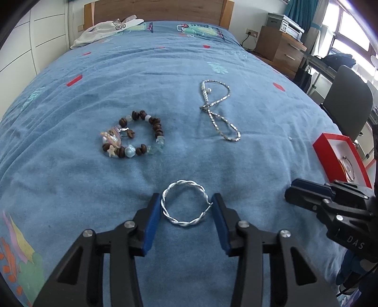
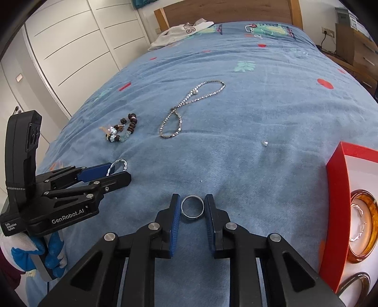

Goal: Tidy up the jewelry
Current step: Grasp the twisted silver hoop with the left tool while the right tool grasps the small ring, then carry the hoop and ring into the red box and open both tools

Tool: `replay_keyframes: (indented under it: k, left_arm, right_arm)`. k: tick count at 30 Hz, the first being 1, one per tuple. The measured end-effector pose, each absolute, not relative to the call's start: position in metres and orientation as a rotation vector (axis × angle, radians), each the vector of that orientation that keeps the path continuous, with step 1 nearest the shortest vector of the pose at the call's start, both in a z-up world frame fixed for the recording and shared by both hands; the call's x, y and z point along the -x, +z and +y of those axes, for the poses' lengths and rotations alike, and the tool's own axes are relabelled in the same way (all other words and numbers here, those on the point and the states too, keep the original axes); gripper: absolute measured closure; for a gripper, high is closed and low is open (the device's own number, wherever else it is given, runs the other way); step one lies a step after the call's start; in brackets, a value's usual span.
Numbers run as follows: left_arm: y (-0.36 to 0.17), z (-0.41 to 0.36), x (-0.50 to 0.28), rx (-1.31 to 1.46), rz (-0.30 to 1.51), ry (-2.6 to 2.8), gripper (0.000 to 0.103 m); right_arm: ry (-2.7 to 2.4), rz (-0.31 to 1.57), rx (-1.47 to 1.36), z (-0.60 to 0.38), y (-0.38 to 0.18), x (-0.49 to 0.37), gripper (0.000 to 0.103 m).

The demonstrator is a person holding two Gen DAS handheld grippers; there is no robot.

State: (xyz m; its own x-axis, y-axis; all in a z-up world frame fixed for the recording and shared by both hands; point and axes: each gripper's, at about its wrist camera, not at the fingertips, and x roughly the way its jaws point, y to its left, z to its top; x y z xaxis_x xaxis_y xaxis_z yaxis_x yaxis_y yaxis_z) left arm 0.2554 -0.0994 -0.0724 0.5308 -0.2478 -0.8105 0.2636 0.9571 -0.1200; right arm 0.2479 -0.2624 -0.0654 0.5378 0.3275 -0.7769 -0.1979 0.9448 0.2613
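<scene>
A twisted silver bangle [image 1: 183, 203] lies on the blue bedspread between the open fingers of my left gripper [image 1: 184, 200], close to both pads; it also shows in the right wrist view [image 2: 117, 165]. A plain silver ring bangle [image 2: 192, 207] lies between the fingers of my right gripper [image 2: 191, 200], which stand close on either side of it. A brown bead bracelet [image 1: 133, 134] and a silver chain necklace [image 1: 218, 109] lie farther up the bed. A red box [image 2: 335, 212] at the right holds an amber bangle [image 2: 362, 226].
A small silver piece [image 2: 264, 142] lies on the bedspread near the box. A white garment [image 1: 106, 30] lies by the wooden headboard [image 1: 156, 9]. A wooden nightstand [image 1: 281, 47] and a grey chair [image 1: 347, 101] stand to the right of the bed. White wardrobe doors [image 2: 70, 47] are at the left.
</scene>
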Motion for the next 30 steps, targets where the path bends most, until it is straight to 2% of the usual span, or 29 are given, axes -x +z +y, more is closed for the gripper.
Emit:
replay_keyframes:
  k: [7, 17, 30]
  left_arm:
    - [-0.052, -0.098, -0.242, -0.011, 0.937, -0.306, 0.062]
    - [0.003, -0.118, -0.214, -0.043, 0.855, -0.332, 0.062]
    - [0.044, -0.214, -0.178, -0.087, 0.807, -0.473, 0.062]
  right_arm:
    - [0.322, 0.92, -0.14, -0.262, -0.046, -0.235, 0.083]
    - [0.284, 0.829, -0.133, -0.283, 0.005, -0.201, 0.083]
    - [0.123, 0.747, -0.127, -0.38, 0.049, -0.147, 0.083]
